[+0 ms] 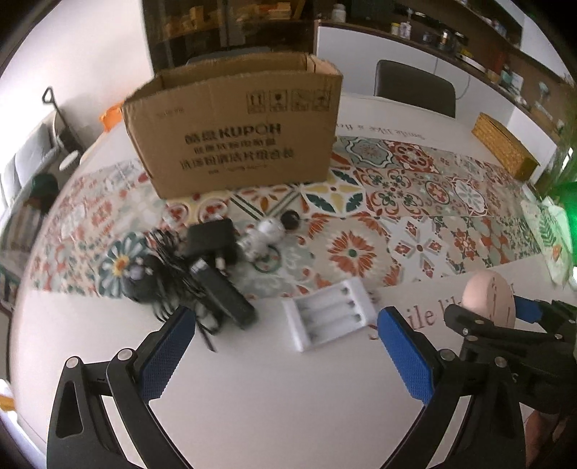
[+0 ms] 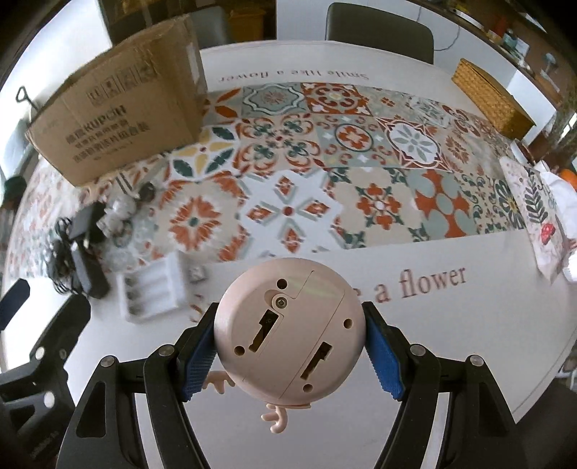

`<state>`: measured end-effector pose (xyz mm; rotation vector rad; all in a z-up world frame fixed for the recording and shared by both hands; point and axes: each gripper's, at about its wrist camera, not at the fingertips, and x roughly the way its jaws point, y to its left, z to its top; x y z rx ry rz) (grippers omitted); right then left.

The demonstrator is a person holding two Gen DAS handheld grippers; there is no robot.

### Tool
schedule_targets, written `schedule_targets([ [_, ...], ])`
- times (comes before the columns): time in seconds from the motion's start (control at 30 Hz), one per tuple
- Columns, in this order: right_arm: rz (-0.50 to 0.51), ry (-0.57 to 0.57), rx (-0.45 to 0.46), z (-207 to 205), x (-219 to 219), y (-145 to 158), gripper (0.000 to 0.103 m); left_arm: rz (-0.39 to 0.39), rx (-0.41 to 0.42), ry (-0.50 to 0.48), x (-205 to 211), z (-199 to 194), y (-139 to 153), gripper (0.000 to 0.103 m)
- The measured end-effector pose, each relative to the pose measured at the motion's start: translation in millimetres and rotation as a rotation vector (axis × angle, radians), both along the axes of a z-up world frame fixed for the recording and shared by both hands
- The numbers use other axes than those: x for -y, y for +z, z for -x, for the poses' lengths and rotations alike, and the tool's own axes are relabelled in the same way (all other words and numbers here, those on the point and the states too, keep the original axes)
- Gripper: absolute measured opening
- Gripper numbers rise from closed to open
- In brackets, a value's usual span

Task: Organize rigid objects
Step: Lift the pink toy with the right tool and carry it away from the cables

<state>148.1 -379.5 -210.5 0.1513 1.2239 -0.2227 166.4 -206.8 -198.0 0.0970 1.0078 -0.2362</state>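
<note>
My right gripper [image 2: 290, 351] is shut on a round pink alarm clock [image 2: 288, 328], held above the table with its back toward the camera; it also shows at the right in the left wrist view [image 1: 488, 297]. My left gripper [image 1: 285, 342] is open and empty, just short of a white battery charger [image 1: 330, 317]. A black power adapter with tangled cable [image 1: 212, 267], a small white camera-like gadget [image 1: 265, 234] and a black lens [image 1: 290, 219] lie beyond it. An open cardboard box [image 1: 234, 126] stands behind them.
The table has a patterned tile runner [image 2: 360, 173] across its middle. A woven basket [image 2: 487, 97] sits at the far right, with a printed cloth [image 2: 537, 213] at the right edge. A dark chair [image 2: 378, 29] stands behind the table.
</note>
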Motion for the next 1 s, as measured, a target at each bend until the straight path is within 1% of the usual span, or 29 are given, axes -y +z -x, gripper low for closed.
schedule_targets([
  [0.1,0.012,0.024,-0.005,2.5,12.1,-3.2,0.074,0.006,0.006,0.035,11.1,5.5,-9.5,0.103],
  [0.17,0.027,0.033,-0.002,4.1,18.8,-4.1,0.074,0.016,0.0,0.036,17.2,6.7,-14.3,0.103],
  [0.3,0.032,0.043,-0.002,5.7,30.9,-7.6,0.074,0.005,0.021,0.062,28.0,8.5,-23.6,0.103],
  [0.47,0.039,0.067,0.003,5.6,37.6,-13.3,0.074,0.002,0.021,0.108,32.6,8.6,-37.9,0.103],
  [0.53,0.044,0.077,-0.001,4.7,38.3,-16.9,0.074,0.014,0.031,0.11,34.3,7.9,-41.3,0.103],
  [0.6,0.042,0.084,-0.006,4.0,38.9,-20.5,0.074,0.003,0.048,0.114,36.6,6.6,-43.7,0.103],
  [0.7,0.036,0.087,-0.012,3.8,39.5,-24.4,0.074,-0.01,0.043,0.121,38.5,2.9,-49.3,0.103],
  [0.83,0.022,0.093,-0.011,2.2,38.7,-28.4,0.074,-0.023,0.009,0.119,41.2,-3.7,-59.4,0.101],
  [1.0,0.013,0.107,-0.007,-1.4,35.6,-31.1,0.074,-0.048,0.008,0.118,44.5,-9.5,-67.2,0.097],
])
